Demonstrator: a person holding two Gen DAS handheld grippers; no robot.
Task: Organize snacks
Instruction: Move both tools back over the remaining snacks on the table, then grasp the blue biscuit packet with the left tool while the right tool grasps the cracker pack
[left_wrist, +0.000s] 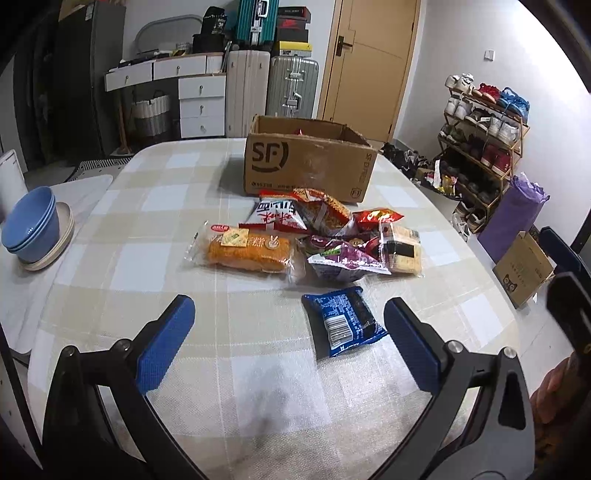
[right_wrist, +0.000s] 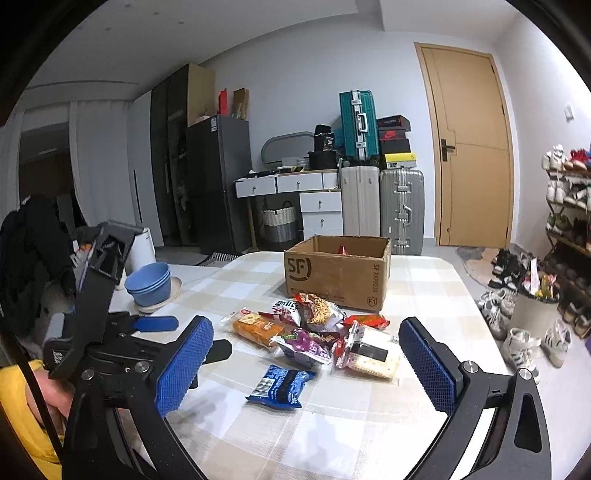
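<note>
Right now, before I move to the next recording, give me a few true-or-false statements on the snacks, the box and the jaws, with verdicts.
1. Both the left gripper and the right gripper have open, empty jaws. True.
2. The blue packet lies inside the cardboard box. False: it lies on the table, nearest the grippers.
3. The cardboard box stands behind the snack pile. True.
4. The blue bowls sit on top of the snack pile. False: they stand apart, on a plate at the table's left edge.
5. The bread packet is clamped in the left jaws. False: it lies on the table.

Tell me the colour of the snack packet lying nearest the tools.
Dark blue packet with a white barcode label, clearest in the left wrist view.
</note>
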